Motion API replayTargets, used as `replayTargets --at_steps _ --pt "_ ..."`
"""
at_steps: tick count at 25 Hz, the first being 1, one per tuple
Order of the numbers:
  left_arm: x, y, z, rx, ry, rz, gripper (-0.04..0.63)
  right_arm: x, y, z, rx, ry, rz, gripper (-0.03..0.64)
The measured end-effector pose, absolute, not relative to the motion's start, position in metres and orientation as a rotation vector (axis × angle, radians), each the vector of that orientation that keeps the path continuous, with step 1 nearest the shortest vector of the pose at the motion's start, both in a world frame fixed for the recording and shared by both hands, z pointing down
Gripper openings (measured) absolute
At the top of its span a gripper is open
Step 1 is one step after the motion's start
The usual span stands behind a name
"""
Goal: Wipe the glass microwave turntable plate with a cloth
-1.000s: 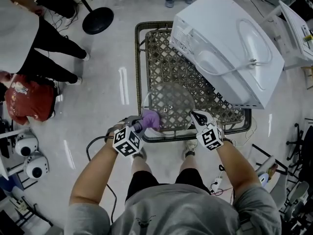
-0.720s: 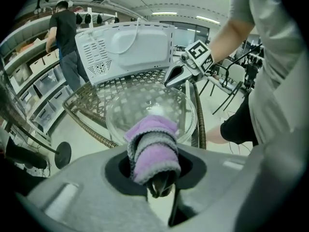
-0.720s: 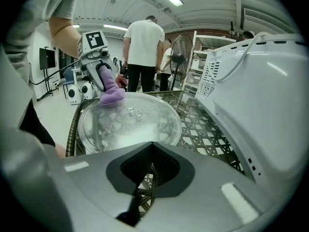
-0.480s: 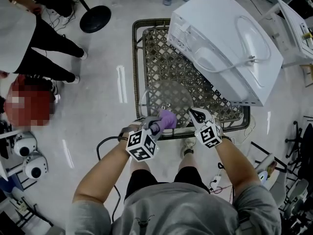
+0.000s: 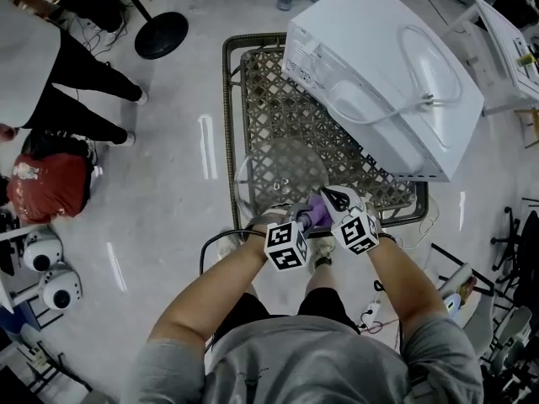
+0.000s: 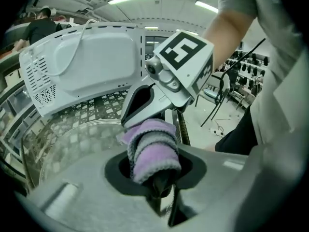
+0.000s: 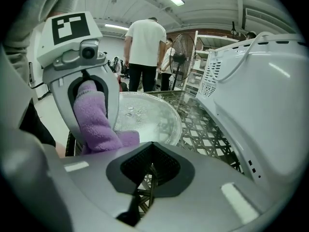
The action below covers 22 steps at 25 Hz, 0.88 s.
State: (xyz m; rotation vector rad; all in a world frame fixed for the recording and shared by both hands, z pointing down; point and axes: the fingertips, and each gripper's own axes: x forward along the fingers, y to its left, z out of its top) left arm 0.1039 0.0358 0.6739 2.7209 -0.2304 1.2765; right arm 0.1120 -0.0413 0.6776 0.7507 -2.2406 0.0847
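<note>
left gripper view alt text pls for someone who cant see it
A purple cloth is clamped in the jaws of the left gripper, by the edge of a clear glass plate lying on a lattice table. The right gripper sits close just beyond the cloth, and a white microwave stands behind.

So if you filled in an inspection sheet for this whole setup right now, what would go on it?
Surface: lattice table, metal-framed, on a shiny floor.
Job's things: glass plate at the table's near end; purple cloth at its near rim; white microwave on the table's far right.
Clutter: nothing seen.
Grippers: left gripper, tongs shut on the cloth; right gripper, tongs closed at the plate's rim, seemingly pinching it.
Cables: white cord lies on the microwave; black cable loops beside the person's left arm.
Surroundings: bystanders, a round stand base, a fan.
</note>
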Motion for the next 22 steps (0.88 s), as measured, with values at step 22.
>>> replayTargets --at_steps 22 --pt "-0.056 0.046 0.665 2.495 -0.396 1.350 0.095 0.113 -0.041 0.679 0.737 -2.235 0.061 0.008"
